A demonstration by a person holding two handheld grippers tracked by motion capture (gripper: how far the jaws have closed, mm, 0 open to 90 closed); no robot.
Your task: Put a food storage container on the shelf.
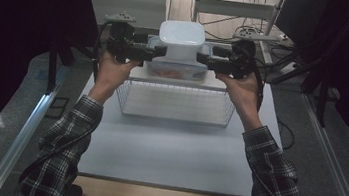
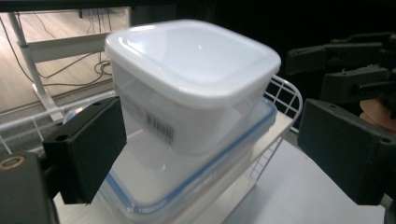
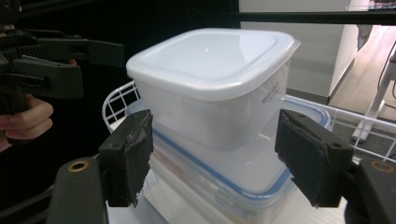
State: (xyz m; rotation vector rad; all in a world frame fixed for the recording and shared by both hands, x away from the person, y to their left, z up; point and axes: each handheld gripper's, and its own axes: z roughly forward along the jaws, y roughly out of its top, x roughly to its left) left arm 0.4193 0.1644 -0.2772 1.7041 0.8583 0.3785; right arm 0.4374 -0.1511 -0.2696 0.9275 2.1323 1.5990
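Both grippers, left [image 1: 160, 51] and right [image 1: 202, 57], stand open flanking the white lidded tub [image 1: 182, 38] at upper centre, stacked on the blue-sealed container [image 1: 176, 69]; withdraw them level, avoiding nudging the stack.

A white lidded tub [image 1: 181, 39] sits upright atop a flat blue-rimmed container [image 1: 176, 69].

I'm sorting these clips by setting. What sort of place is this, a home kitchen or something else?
Probably a lab or workshop rigged for recording, not a kitchen. A bare white table stands between dark curtains, loose cables lie on the wooden floor behind, and a metal rail runs beside the table.
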